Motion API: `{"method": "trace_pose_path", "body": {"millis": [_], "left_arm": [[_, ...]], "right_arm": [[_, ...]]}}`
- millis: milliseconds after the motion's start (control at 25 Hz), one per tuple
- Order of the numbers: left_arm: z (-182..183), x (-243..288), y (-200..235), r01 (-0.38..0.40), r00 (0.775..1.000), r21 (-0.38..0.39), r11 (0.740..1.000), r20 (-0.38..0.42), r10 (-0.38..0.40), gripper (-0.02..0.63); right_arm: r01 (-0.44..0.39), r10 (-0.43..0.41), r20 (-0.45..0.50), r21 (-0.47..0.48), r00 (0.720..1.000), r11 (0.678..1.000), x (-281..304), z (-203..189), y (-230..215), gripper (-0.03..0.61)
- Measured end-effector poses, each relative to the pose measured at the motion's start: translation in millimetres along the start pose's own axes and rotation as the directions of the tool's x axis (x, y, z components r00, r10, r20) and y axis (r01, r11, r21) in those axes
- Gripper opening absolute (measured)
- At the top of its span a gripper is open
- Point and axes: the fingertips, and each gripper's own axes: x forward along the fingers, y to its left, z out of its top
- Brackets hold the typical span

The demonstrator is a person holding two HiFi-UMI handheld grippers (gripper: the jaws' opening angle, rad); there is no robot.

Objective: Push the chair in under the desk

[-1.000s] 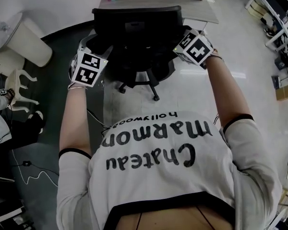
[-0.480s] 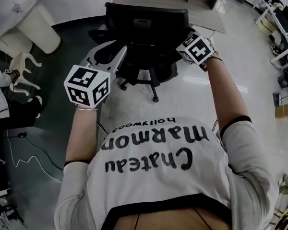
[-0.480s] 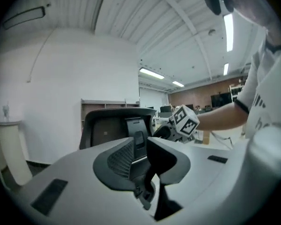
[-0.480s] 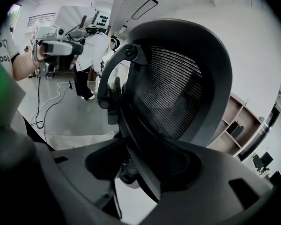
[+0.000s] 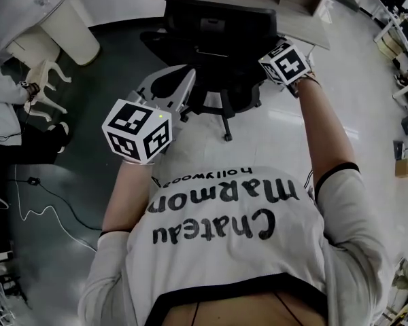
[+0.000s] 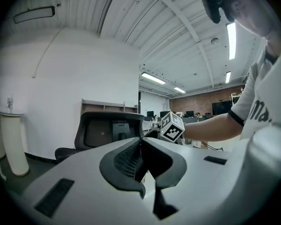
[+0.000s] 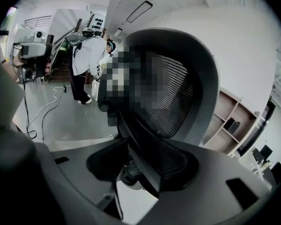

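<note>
We note the chair (image 7: 175,95): black mesh back, matt plastic frame. Floor (image 5: 279,131): glossy pale tile beside a matt dark area. Desk (image 5: 300,31): smooth, wood-look. Shirt (image 5: 224,250): cloth.

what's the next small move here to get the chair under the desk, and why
Probably a short push toward the desk with the right gripper: the backrest edge of the chair sits between its jaws, which have just been closing. The left gripper is shut, empty and off the chair.
</note>
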Motion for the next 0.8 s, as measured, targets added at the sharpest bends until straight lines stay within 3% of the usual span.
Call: {"method": "trace_pose_path", "body": {"millis": [120,240,520,680,800], "left_arm": [[2,-4,-5,-0.014,1.0,-0.022,1.0,0.012,0.014,0.023],[1,-4,-7,-0.037,0.999,-0.048,0.998,0.015,0.037,0.023],[0,-2,-25,-0.056,0.998,-0.064,0.996,0.008,0.056,0.023],[-3,-3,-40,-0.064,0.998,-0.049,0.997,0.003,0.064,0.023],[-8,-5,-47,-0.087,0.996,-0.051,0.995,-0.002,0.087,0.023]], "right_arm": [[-0.018,0.015,0.043,0.073,0.999,0.997,-14,1,0,0.169],[-0.048,0.025,0.121,0.193,0.992,0.98,-34,5,2,0.167],[-0.135,0.002,0.269,0.476,0.963,0.869,-80,7,21,0.124],[-0.227,0.039,0.338,0.539,0.94,0.811,-102,13,44,0.124],[-0.255,0.043,0.38,0.528,0.924,0.81,-118,20,60,0.092]]}}
